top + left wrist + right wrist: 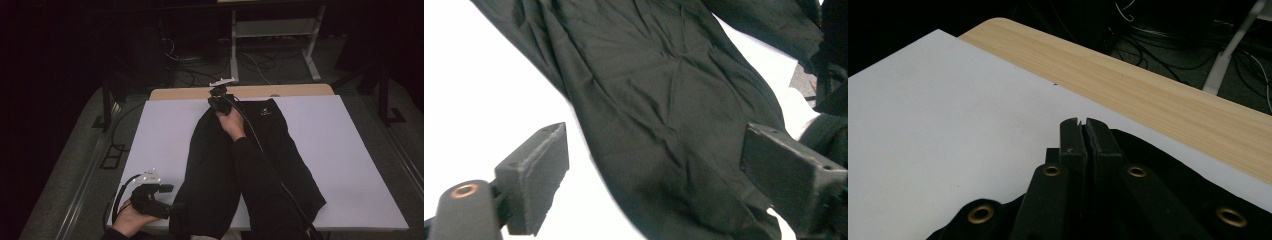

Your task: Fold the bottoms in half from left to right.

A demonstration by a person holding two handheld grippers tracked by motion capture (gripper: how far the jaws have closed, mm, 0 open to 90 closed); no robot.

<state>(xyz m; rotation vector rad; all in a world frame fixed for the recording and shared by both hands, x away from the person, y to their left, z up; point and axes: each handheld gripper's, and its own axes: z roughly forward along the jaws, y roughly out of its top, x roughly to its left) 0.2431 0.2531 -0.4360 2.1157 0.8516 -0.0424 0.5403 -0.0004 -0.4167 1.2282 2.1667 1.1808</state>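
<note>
Lying lengthwise down the middle of the white sheet (350, 150) is a black garment (280, 150), probably a pair of shorts or trousers, with a small pale logo near its far edge and soft creases running across the cloth. Its far edge sits close to the bare wooden strip of the table (300, 90), and its near end spills over the front edge of the sheet.

The right gripper (216, 104) sits at that far edge with its jaws pressed tight together; whether a thin fold of cloth is pinched between them I cannot tell, though black fabric lies right under and around the jaws in the right gripper view. The left gripper (165, 200) waits just beside the near left edge of the garment, jaws standing wide apart with nothing gripped; in the left gripper view the dark cloth lies between and beyond them.

To do this step well, I judge the left jaws should close on a single clean edge rather than a bunched handful, low to the sheet, so both hands can draw the cloth flat and even without dragging the sheet
</note>
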